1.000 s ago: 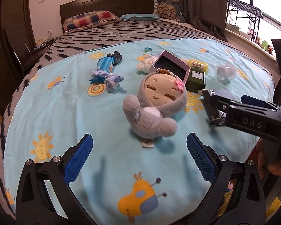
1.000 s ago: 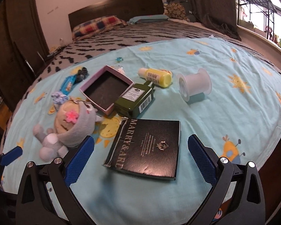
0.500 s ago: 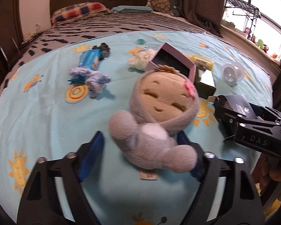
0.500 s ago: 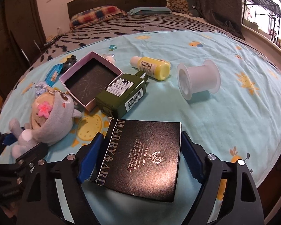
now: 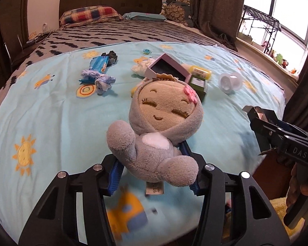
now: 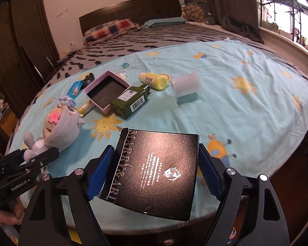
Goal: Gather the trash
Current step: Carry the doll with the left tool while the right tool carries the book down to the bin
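Up close, two hand-held grippers work over a bed covered by a light blue blanket (image 5: 51, 127) printed with suns and cartoon bees. From the left wrist camera, the left gripper (image 5: 152, 164) has its blue-padded jaws narrowed around the body of a grey plush doll (image 5: 160, 127) with a tan smiling face and a pink flower on its hood; the jaws have just been closing, and the pads press the soft body from both sides. From the right wrist camera, the right gripper (image 6: 154, 172) clamps a flat black box (image 6: 158, 174) printed with silver lettering, one pad on each long edge, and the box tilts up off the blanket with one end flap torn open. Its jaws closed moments ago and now stand fairly wide, set by the box's width. Farther up the bed lies a cluster of clutter: an open pink box (image 6: 106, 90) with a dark lining, a dark green bottle (image 6: 131, 100) lying on its side just beside it, a small yellow bottle (image 6: 154, 80), and a white plastic spool (image 6: 185, 88) tipped over. To the left of these sit a blue wrapper (image 5: 98, 65) and a crumpled blue-and-white wad (image 5: 102, 80). A plaid pillow (image 5: 88, 14) rests against the dark wooden headboard (image 5: 110, 0).
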A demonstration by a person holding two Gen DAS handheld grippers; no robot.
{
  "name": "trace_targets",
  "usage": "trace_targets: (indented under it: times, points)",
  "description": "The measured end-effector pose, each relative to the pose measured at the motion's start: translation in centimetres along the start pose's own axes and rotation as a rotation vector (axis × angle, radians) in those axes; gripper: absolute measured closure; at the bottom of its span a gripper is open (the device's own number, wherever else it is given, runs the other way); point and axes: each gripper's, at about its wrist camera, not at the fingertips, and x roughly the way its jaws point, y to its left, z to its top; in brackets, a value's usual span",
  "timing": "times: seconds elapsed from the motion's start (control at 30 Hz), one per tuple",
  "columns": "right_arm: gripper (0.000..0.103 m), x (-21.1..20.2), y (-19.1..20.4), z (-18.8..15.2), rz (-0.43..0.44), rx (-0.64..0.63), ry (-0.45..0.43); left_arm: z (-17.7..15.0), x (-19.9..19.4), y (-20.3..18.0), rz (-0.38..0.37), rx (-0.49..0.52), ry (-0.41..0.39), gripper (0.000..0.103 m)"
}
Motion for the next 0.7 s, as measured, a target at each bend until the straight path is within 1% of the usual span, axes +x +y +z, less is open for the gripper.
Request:
trace_targets:
  times: [0.2,0.37,0.47,0.63,0.7]
  points:
    - [0.022,-5.1,-0.3,-2.5,-0.011,-0.036,-0.026,-3.2,-4.9,-2.6,-0.048,0.008,-0.032,0.054]
    - [0.022,-7.3,-0.9,-5.5,-0.041,-0.064,-0.01,-6.3,-7.0,-4.8,-0.093,0.014,-0.03,0.054]
    - [0.022,-7.4,-1.7,-7.3,-0.06,-0.059,0.022,-8.3,-6.9,-5.8,-0.117,0.0,0.007,0.054]
    - [0.022,-6.2,-3.3,-10.1,-0.068,-0.023,0.1,-11.2,-5.2,-6.8,-0.107,-0.004,0.081,0.054]
    - [0.022,-5.5,-3.8,-11.1,-0.068,-0.015,0.129,-12.7,-4.0,-7.1,-0.105,-0.012,0.125,0.054]
